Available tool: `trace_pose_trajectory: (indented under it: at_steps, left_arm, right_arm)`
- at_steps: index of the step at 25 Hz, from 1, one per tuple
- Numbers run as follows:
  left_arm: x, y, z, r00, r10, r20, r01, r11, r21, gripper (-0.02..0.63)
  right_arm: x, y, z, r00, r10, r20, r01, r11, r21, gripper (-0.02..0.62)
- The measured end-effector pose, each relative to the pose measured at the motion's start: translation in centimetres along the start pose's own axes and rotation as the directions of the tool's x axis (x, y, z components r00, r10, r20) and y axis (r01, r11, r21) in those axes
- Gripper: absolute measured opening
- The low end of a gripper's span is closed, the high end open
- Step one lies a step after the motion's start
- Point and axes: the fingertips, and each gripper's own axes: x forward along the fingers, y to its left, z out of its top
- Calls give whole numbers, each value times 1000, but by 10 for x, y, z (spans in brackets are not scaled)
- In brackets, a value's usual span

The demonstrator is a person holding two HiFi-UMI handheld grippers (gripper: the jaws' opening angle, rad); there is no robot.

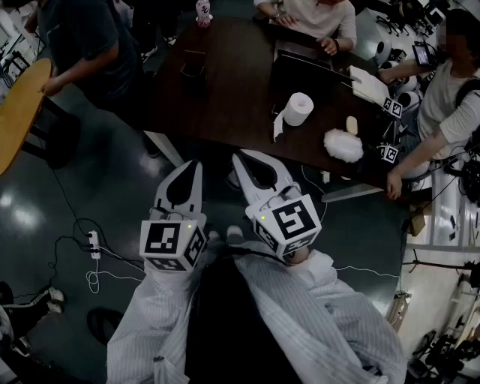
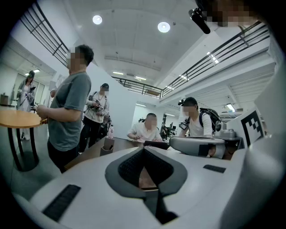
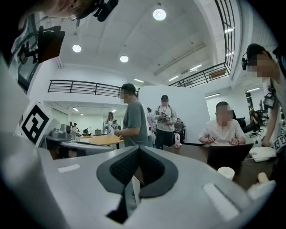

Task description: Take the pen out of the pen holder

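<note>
Both grippers hang side by side over the dark floor, just short of the near edge of a dark brown table (image 1: 225,105). The jaws of my left gripper (image 1: 196,165) are shut with nothing between them, its tips meeting in the left gripper view (image 2: 144,148). My right gripper (image 1: 238,157) looks the same, tips together and empty (image 3: 138,148). A small dark open box (image 1: 192,66) stands on the far left part of the table and shows as a brownish holder (image 2: 107,146) in the left gripper view. I cannot make out a pen in it.
On the table are a paper roll (image 1: 298,109), a white fluffy object (image 1: 343,144), a laptop (image 1: 300,64) and a bottle (image 1: 202,10). People sit at its far and right sides. One person stands by a round wooden table (image 1: 19,112). A power strip (image 1: 94,244) lies on the floor.
</note>
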Motion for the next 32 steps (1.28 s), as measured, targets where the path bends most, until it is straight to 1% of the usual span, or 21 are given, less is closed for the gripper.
trace_pose_trajectory:
  at_steps: [5,9,16,25,32]
  left_arm:
    - [2,3,-2,1000,-7,-5,7,1000,-5,5]
    - [4,8,-4,1000,1,-8,-2,1000,-12,5]
    - [6,10,-6,1000,24,-6,-24,999,-22,5]
    - [-2,22,-11,996,91,12,-90,995,-39,5]
    - [-7,63,-10,988,154,8,-153,986,-69,5]
  right_arm:
    - [4,2,-5,1000,2,-10,-2,1000,8,0]
    - [8,2,-7,1000,10,-16,-10,1000,9,0]
    - [11,1,-11,999,51,-14,-51,998,49,2]
    - [18,5,-19,994,111,-19,-110,992,59,2]
    - [54,22,-23,983,174,-56,-171,984,56,2]
